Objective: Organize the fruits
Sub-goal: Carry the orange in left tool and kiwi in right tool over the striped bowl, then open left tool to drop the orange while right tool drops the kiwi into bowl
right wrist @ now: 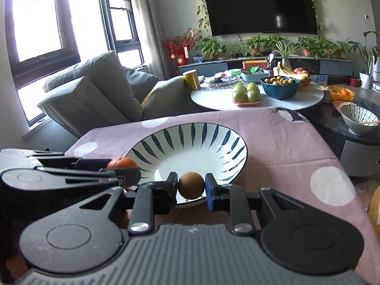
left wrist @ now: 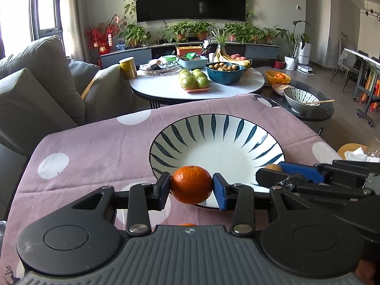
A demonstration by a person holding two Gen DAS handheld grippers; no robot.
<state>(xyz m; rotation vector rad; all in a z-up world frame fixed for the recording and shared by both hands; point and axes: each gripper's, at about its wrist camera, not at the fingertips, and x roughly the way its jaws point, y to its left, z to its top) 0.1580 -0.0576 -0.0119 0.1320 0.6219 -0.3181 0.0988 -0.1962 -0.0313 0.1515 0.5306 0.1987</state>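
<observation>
Item: glossy, dimpled round orange, pinched between the blue pads of the left gripper, held at the near rim of the bowl.

Item: small matte brown round fruit, smooth-skinned, clamped between the pads of the right gripper, also at the near rim, right of the orange.

Item: wide shallow glazed ceramic bowl, white with dark blue leaf strokes radiating from the rim.

Item: pink cotton tablecloth with large white dots, lightly creased, under the bowl.

The left gripper clamps an orange at the near rim of the striped bowl. The right gripper hangs alongside, over the pink cloth.
</observation>
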